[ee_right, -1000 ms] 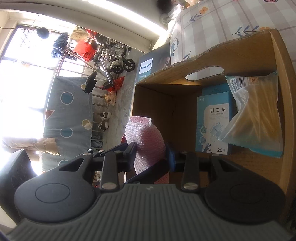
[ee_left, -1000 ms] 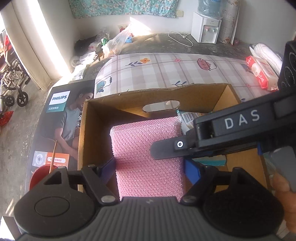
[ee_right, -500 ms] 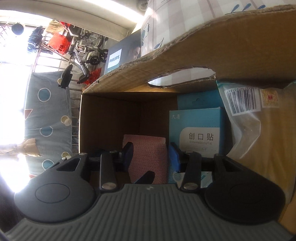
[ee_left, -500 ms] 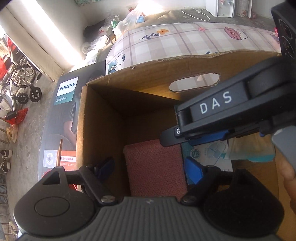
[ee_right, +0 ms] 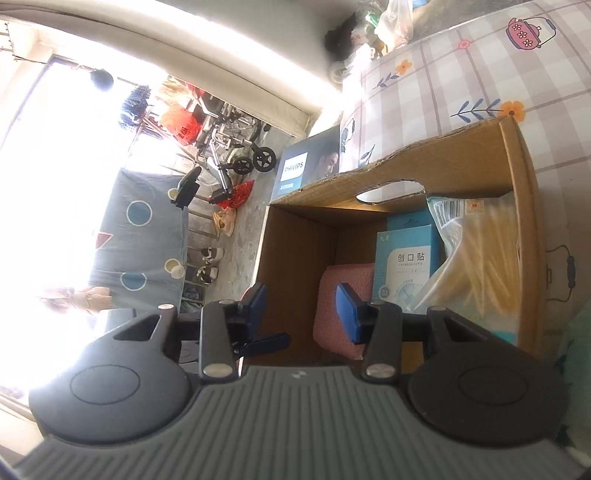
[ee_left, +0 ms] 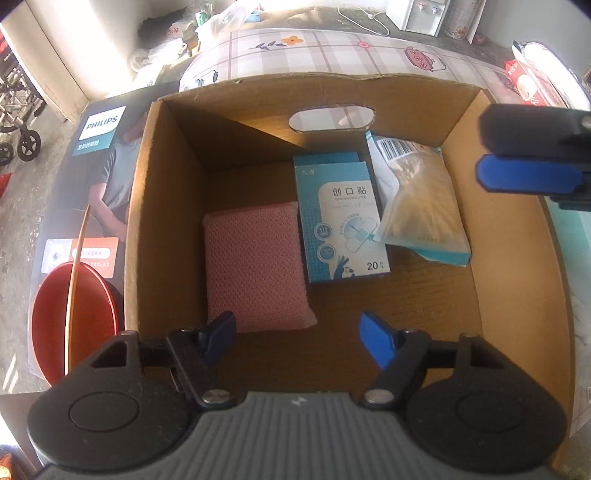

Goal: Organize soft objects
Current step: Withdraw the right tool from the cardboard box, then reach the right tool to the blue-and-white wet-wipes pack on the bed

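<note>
Lying flat by the cardboard box's (ee_left: 133, 229) left wall, the knobbly pink sponge (ee_left: 255, 266); left gripper (ee_left: 299, 341) and right gripper (ee_right: 301, 308) both spread apart, empty.

- This is a lived-in home, a plain room with a bare concrete floor (ee_left: 22, 206).
- The landmark is the cardboard box (ee_left: 517, 266), which sits on a table under a checked cloth printed with teapots and flowers (ee_left: 332, 55).
- Beyond the box's far wall, a white water dispenser (ee_left: 421, 14) stands against the wall, with a white cable (ee_left: 362, 18) lying on the floor beside it.
- Left of the box, a Philips carton (ee_left: 99, 129) and a red basin (ee_left: 77, 317) sit low by the table.
- Further left, through the bright doorway, a wheelchair (ee_right: 236, 147), hung laundry (ee_right: 136, 103) and pairs of shoes (ee_right: 210, 264) are visible.
</note>
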`<state>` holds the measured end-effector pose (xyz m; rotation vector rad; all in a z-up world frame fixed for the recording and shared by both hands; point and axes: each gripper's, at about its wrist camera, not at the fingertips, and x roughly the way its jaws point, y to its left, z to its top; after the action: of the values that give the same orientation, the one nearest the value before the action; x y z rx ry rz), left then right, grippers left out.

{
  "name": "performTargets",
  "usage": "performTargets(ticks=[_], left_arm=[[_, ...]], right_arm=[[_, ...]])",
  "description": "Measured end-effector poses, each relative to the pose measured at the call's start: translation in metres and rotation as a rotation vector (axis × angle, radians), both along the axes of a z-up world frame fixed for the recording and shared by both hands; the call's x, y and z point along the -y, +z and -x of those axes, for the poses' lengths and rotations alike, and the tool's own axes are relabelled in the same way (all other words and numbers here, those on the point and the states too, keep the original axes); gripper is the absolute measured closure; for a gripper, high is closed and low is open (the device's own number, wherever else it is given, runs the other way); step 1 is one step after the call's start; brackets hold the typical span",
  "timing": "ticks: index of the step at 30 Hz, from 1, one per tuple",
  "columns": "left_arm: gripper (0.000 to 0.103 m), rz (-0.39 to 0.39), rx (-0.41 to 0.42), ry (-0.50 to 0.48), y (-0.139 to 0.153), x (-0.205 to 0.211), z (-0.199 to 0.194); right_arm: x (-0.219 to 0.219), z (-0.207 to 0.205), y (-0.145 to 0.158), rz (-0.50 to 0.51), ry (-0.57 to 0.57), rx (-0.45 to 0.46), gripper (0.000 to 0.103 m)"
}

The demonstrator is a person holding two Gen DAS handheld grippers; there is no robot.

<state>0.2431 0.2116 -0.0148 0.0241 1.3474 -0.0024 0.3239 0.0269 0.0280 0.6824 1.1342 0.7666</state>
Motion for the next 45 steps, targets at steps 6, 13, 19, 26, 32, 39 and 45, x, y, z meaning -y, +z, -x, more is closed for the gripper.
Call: performTargets(ticks=[6, 13, 19, 26, 32, 39, 45], left_arm=[[0.036, -0.010, -0.153, -0.004, -0.045, 0.006, -0.009], [0.035, -0.072, -0.162, 0.002, -0.072, 0.004, -0.026], [0.031, -0.086, -0.091, 0.010, -0.069, 0.003, -0.032], [0.015, -0.138, -0.070, -0.034, -0.064, 0.019, -0.025], [0.011, -0.149, -0.070, -0.091, -0.040, 0.027, 0.013], [0.011, -0.097, 0.136, -0.091, 0.043, 0.037, 0.033], [0.011, 0.048, 0.358, -0.240, 0.091, 0.130, 0.012]], right_arm=[[0.063, 0.061, 0.023, -0.048, -0.061, 0.071, 0.061], [0.117, 0.111, 0.025, -0.083, -0.135, 0.120, 0.060], [0.156, 0.138, 0.013, -0.079, -0.213, 0.131, 0.059], [0.195, 0.162, -0.018, -0.051, -0.320, 0.112, 0.057], [0.242, 0.181, -0.034, -0.015, -0.431, 0.112, 0.054], [0.308, 0.192, -0.030, 0.006, -0.582, 0.163, 0.052], [0.365, 0.175, -0.022, 0.022, -0.685, 0.203, 0.051]])
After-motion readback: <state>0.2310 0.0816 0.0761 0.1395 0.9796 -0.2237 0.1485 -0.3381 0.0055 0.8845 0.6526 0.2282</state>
